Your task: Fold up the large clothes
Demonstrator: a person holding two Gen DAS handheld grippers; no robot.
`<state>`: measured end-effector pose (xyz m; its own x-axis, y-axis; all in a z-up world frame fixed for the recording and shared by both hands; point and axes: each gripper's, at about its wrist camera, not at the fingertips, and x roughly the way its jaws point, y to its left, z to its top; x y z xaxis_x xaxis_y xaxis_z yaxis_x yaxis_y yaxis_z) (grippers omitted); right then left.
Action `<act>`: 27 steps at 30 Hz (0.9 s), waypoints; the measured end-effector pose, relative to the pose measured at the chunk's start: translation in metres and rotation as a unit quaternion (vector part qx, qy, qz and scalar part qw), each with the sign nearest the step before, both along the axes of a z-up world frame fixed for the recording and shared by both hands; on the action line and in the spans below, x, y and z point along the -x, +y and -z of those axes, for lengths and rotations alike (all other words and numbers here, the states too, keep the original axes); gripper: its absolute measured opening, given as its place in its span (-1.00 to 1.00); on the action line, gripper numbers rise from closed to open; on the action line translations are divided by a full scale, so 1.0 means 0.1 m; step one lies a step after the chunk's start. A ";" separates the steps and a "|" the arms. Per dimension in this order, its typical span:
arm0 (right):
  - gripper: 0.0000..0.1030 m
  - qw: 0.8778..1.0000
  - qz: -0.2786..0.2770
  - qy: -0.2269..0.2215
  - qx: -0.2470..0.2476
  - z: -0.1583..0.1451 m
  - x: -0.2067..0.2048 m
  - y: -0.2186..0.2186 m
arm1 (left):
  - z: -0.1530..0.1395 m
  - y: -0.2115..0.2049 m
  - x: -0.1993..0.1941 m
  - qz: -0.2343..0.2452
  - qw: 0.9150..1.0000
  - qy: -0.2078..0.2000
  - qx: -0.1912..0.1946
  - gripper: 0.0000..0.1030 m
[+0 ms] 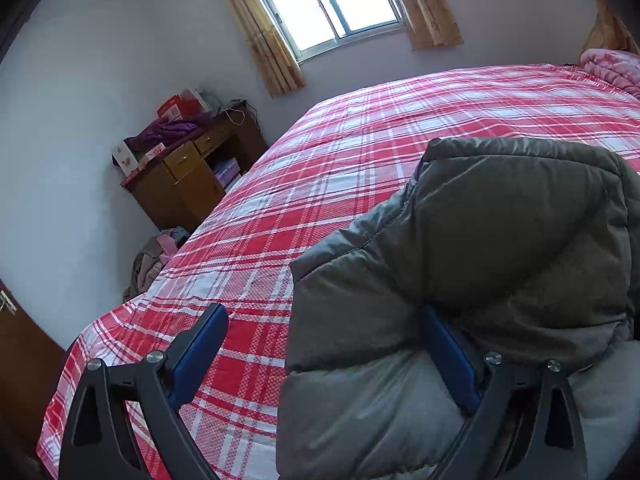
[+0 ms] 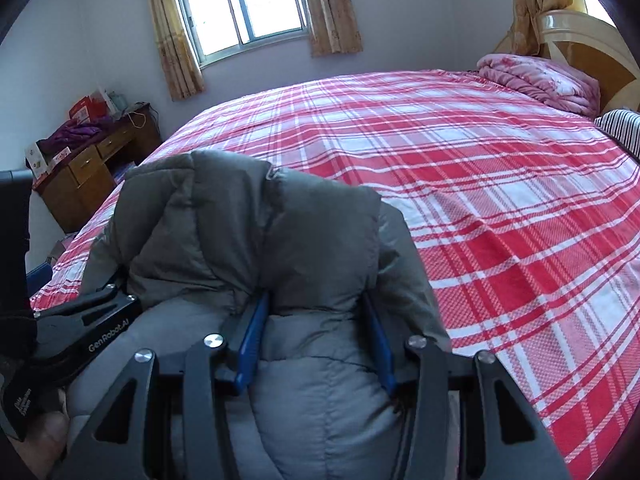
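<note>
Jacket, grey and puffy, sits bundled at the near edge of the bed, part of it lifted or folded over onto itself. My right gripper has its jaws partway closed with a thick roll of padding between them; I judge it pinched, though the fabric bulges past the pads. My left gripper is spread wide: one finger lies against the jacket's side, the other hangs over bare plaid, so it holds nothing. The risk I see is the slick fill sliding out of the right grip if I lift fast, or the bundle tipping off the near edge since only one side is secured. Ahead, the plaid sheet is open almost to the pink quilt by the headboard. The desk stands well apart to the left.
</note>
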<state>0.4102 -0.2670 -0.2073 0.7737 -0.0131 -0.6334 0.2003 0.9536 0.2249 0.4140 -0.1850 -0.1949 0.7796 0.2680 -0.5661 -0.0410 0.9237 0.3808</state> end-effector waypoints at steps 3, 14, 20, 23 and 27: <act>-0.02 1.000 0.000 0.001 -0.003 0.03 -0.01 0.00 | 0.04 -0.02 -0.01 -0.003 1.000 0.000 -0.005 0.88; -0.02 1.000 0.002 0.009 -0.008 0.09 -0.03 0.00 | 0.11 0.01 -0.06 -0.007 1.000 0.007 0.001 0.90; -0.02 1.000 0.001 0.019 -0.006 0.12 -0.06 0.01 | 0.14 0.02 -0.06 -0.007 1.000 0.010 0.001 0.90; -0.02 1.000 0.000 0.022 -0.006 0.13 -0.07 0.01 | 0.14 0.02 -0.06 -0.008 1.000 0.009 0.001 0.90; -0.02 1.000 0.001 0.025 -0.005 0.13 -0.07 0.01 | 0.15 0.02 -0.06 -0.008 1.000 0.009 -0.001 0.90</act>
<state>0.4169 -0.2657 -0.2206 0.7410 -0.0078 -0.6715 0.2126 0.9512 0.2236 0.4203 -0.1831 -0.2099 0.7642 0.2822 -0.5800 -0.0490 0.9220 0.3841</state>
